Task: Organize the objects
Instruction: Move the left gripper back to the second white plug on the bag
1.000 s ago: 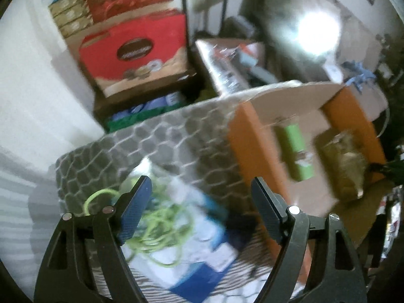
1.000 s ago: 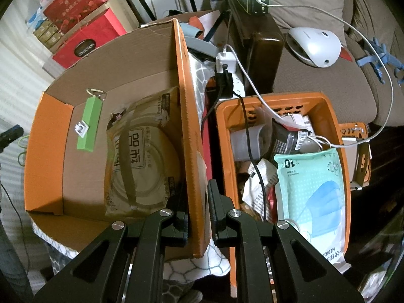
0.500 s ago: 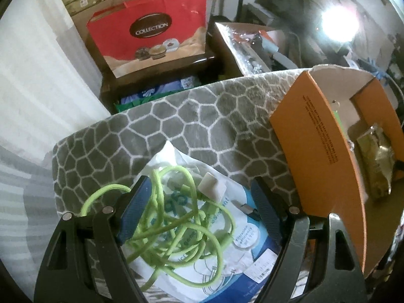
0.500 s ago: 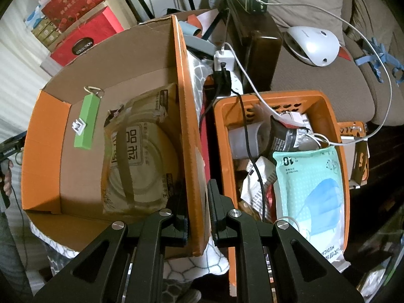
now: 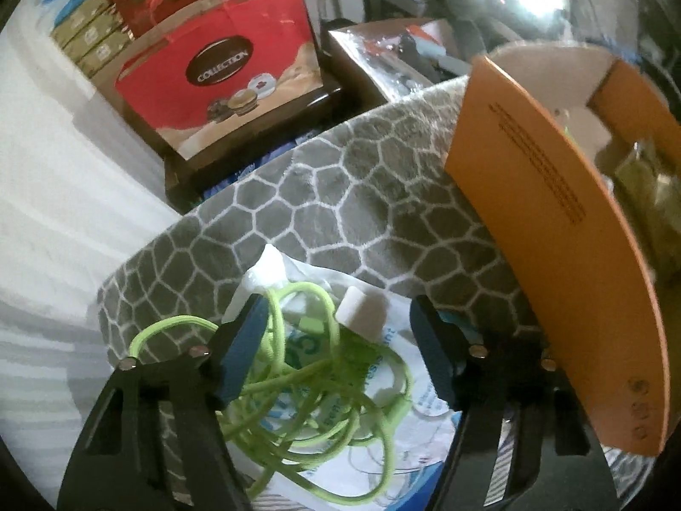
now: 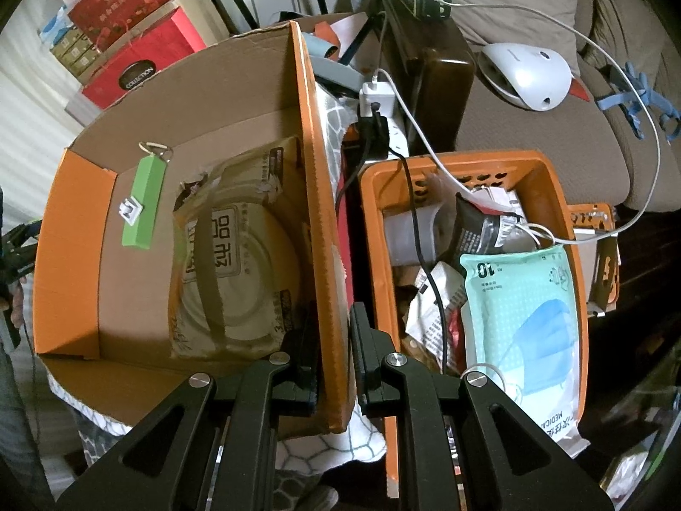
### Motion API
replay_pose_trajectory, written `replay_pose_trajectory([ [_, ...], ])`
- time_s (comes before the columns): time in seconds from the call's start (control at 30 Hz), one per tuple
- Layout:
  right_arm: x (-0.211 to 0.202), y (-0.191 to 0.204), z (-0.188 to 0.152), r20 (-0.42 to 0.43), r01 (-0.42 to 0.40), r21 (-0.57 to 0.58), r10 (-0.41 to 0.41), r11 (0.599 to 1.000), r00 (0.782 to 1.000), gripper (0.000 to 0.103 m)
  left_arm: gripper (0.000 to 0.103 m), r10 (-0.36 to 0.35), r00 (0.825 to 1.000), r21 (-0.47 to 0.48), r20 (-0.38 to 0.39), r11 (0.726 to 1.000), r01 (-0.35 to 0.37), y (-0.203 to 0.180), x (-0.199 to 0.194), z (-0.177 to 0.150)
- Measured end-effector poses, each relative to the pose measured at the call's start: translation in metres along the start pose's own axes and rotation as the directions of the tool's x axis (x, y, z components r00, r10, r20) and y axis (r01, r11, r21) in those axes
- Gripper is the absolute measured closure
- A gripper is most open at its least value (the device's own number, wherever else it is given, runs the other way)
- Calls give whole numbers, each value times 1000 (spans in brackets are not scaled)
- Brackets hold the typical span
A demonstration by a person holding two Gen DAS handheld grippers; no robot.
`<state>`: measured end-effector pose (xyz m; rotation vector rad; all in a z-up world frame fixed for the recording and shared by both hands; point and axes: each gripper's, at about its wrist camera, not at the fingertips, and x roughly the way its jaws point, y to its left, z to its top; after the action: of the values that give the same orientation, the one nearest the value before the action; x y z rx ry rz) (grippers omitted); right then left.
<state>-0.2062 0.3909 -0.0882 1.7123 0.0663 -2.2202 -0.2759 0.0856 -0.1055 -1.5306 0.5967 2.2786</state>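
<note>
Task partly done, judging from the layout: the cardboard box (image 6: 200, 230) already holds a green tag with a key ring (image 6: 144, 200) and a flat brown packet (image 6: 230, 255), both lying on its floor. Left to sort: a tangled lime-green cable (image 5: 315, 383) with a white plug (image 5: 361, 311), lying on a white and blue plastic pouch (image 5: 374, 434) on the grey honeycomb-patterned cushion (image 5: 323, 204), just beside the box's orange outer wall. An orange basket (image 6: 549, 196) next to the box is full of mixed items, among them a mask pack (image 6: 523, 328); whether those belong to the task I cannot tell. Left claw (image 5: 336, 349): points steeply down over the cable heap, jaws partly apart and closing, cable loops and the plug lying between them; pads do not look to be pressing on anything yet, though the view is blurred at the tips, so contact is uncertain. Right claw (image 6: 332, 340): jaws drawn almost together, pinching the box's orange side wall near its near corner, apparently steadying the box. Likely next: close on the cable bundle, lift, move into the box.
</note>
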Motion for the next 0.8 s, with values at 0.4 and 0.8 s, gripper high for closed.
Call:
replay_pose_trajectory([
  [0.4, -1, 0, 1, 1, 2, 3, -2, 1000, 1000, 90, 32, -29, 996, 38, 90, 999, 26, -3, -25, 10],
  [0.8, 0, 0, 1, 1, 4, 11, -4, 1000, 1000, 90, 49, -36, 999, 113, -15, 993, 38, -21, 10, 2],
])
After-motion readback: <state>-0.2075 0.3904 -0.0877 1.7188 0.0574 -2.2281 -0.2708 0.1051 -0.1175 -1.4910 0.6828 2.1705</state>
